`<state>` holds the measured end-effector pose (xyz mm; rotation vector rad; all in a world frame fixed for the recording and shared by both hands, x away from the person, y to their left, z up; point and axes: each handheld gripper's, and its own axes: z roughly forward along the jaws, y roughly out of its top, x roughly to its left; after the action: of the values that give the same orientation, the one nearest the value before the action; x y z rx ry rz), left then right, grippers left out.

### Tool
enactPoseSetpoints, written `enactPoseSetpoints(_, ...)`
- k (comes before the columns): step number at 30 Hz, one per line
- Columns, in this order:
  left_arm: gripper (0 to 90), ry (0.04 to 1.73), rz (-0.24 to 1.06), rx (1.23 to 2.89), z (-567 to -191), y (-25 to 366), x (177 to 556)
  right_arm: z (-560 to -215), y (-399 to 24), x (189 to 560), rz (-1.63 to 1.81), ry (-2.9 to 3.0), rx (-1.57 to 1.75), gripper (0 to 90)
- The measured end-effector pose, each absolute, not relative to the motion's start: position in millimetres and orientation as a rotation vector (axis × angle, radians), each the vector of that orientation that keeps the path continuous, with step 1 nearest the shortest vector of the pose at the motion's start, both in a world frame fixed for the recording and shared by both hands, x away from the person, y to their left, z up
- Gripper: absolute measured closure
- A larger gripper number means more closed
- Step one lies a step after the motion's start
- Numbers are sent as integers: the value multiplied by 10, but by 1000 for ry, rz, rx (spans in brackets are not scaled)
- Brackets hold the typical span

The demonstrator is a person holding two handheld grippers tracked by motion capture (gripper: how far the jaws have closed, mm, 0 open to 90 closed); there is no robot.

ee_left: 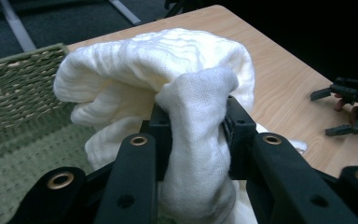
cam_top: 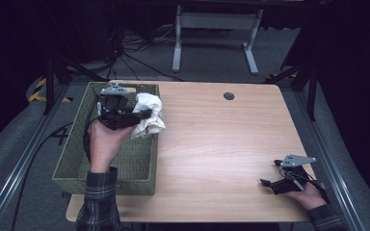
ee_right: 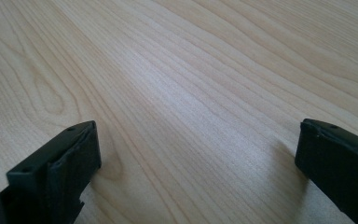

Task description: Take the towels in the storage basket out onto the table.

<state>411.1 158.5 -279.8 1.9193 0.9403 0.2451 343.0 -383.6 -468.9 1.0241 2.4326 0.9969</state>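
- Two black two-jaw grippers are in the person's hands; the left gripper (cam_top: 142, 115) has its jaws clamped on a crumpled cream-white cotton cloth (cam_top: 149, 114), a thick fold pinched between the pads.
- In the left gripper view, the cloth (ee_left: 168, 70) bulges above the jaws and hangs down between them; one pad (ee_left: 161, 123) presses its left flank.
- That cloth is lifted off the floor of the basket, at the 3 o'clock rim toward the far end, partly over the edge.
- The left hand (cam_top: 105, 139) holds the gripper from 6 o'clock, its plaid sleeve (cam_top: 98, 197) at the table's near edge.
- A rectangular olive-green woven basket (cam_top: 77, 159) sits at 9 o'clock on the light wooden table (cam_top: 221, 139); its woven wall (ee_left: 18, 79) shows behind the cloth.
- The right gripper (cam_top: 270, 180) rests on the table at 4 o'clock, well apart from the basket, jaws spread wide with nothing between them; its fingertips (ee_right: 70, 158) lie on bare wood (ee_right: 191, 93).
- A small dark round grommet (cam_top: 229, 96) sits at 12 o'clock.
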Motion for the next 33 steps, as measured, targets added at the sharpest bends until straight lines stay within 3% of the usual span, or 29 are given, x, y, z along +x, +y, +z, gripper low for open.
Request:
enactPoseSetpoints(18,713,745,143,1935,-2702,947,4134,-4689,-3836,3430,997,2433,1024,2)
enactPoseSetpoints(33,713,631,50,1985,-2998,280,4158,-4688,-3836,3430,997,2433,1024,1)
